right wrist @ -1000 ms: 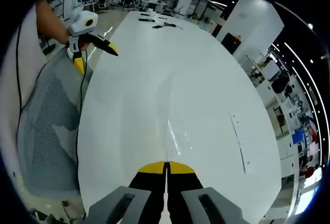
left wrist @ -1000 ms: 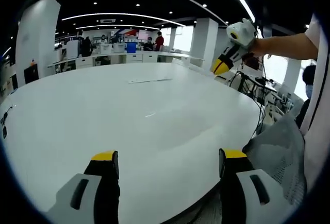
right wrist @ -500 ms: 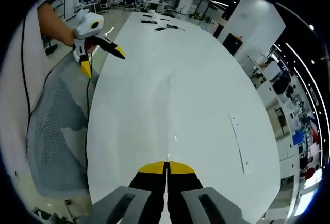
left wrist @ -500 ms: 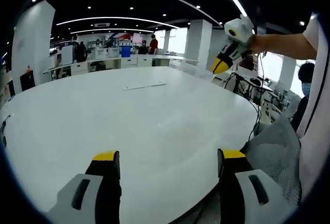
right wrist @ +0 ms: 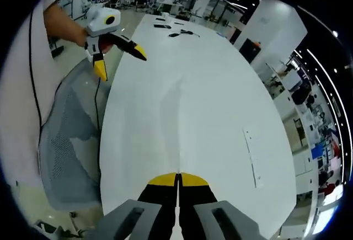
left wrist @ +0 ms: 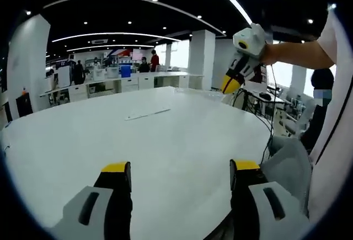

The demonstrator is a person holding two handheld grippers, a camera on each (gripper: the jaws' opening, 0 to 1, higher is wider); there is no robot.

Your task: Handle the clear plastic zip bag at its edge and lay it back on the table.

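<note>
Left hand-held gripper (left wrist: 180, 168) is sitting low over the near edge of the counter (left wrist: 165, 135), jaws spread wide with nothing between them. From the right gripper view it (right wrist: 121, 65) is hanging off the counter's far-left edge, yellow tips well apart, held by a hand (right wrist: 77, 30).

Right hand-held gripper (right wrist: 177, 178) is pointing down the length of the counter (right wrist: 193, 102), jaws pressed together, and nothing is visibly pinched between them. In the left gripper view it (left wrist: 229, 84) is being held up high above the right end, tips pointing down.

Bag: cannot tell where it is lying; the glossy white top is washing out anything clear.

Surface: big white oval, reflecting the ceiling lights. A flat pale strip (left wrist: 147, 114) is lying well out toward the far side; same strip (right wrist: 251, 157) is showing near the right edge in the right gripper view. Small dark items (right wrist: 176, 30) are sitting at the far end.

Room: open-plan office, white pillars (left wrist: 201, 52), curved strip lights overhead, people (left wrist: 154, 60) standing by desks at the back. A grey mesh chair (right wrist: 66, 146) is standing just beside the counter, and cables (left wrist: 270, 124) are hanging off the right end.
</note>
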